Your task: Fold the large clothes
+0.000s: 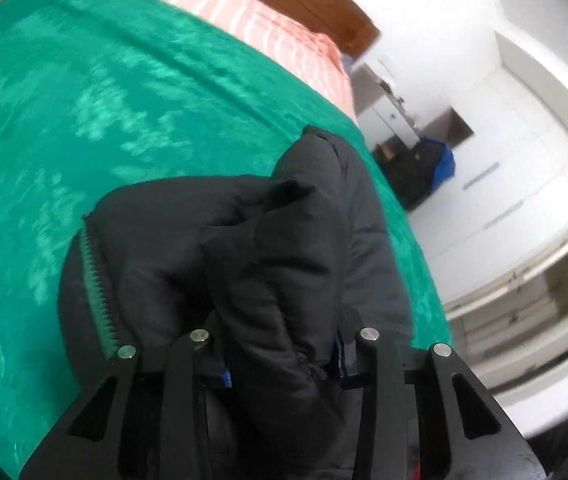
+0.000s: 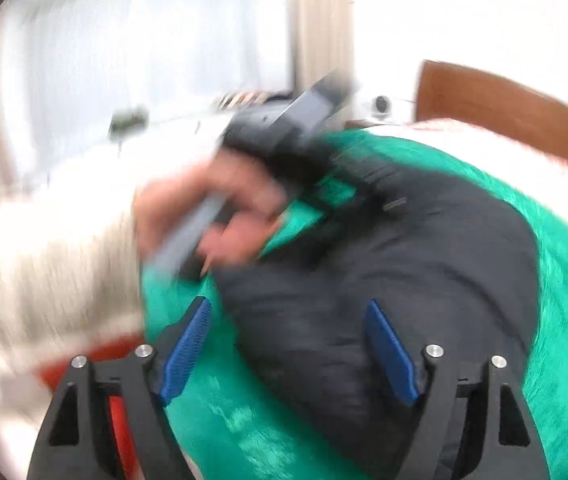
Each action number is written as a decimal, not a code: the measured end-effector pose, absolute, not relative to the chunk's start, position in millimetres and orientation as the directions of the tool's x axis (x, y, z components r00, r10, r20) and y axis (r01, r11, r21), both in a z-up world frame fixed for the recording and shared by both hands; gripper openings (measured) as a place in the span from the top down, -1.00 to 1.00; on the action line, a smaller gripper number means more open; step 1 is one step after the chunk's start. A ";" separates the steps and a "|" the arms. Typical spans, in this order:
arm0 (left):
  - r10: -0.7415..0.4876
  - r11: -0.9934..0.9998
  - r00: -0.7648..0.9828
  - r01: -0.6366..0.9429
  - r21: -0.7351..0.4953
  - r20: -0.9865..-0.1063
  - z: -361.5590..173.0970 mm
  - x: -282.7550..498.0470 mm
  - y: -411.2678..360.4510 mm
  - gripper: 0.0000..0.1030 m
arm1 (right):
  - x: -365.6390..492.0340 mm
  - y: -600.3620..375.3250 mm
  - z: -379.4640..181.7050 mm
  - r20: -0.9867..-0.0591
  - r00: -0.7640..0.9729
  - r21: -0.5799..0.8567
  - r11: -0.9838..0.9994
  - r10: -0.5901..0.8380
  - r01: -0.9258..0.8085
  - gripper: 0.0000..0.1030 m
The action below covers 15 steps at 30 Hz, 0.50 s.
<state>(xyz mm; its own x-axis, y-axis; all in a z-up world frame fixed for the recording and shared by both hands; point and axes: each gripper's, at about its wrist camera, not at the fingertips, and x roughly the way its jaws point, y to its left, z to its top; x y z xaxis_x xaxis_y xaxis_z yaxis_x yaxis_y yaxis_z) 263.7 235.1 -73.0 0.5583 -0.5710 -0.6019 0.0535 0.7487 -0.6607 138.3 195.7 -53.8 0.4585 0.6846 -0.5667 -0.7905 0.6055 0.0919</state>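
The left gripper point(image 1: 284, 364) has its 2 fingers pinched on a bunched fold of the black jacket point(image 1: 244, 248), likely to carry it over; the jacket lies on the green blanket point(image 1: 104, 120), toward 5 o'clock. The right gripper point(image 2: 290, 354) gapes wide, holding nothing; motion blur smears the person's hand point(image 2: 212, 216)

Blurred hand point(image 2: 212, 208) (right view)

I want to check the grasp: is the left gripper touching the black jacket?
Touching. The left wrist view shows the left gripper closed on a bunched fold of the black jacket, fabric filling the space between its fingers.
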 end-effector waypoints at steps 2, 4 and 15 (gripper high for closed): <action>-0.573 0.727 0.569 0.020 -0.686 -0.591 -85.5 260.6 249.1 0.20 | 176.8 183.0 -35.0 -0.531 0.537 0.154 0.698 0.655 -0.700 -0.68; -0.574 0.707 0.578 -0.008 -0.707 -0.580 -99.5 260.3 260.0 0.17 | 214.1 180.7 -24.2 -0.522 0.606 0.170 0.769 0.601 -0.617 -0.70; -0.598 0.654 0.598 -0.021 -0.756 -0.534 -132.9 248.0 270.5 0.10 | 346.8 221.1 -126.5 -0.705 0.571 0.182 0.885 0.421 -0.428 -0.85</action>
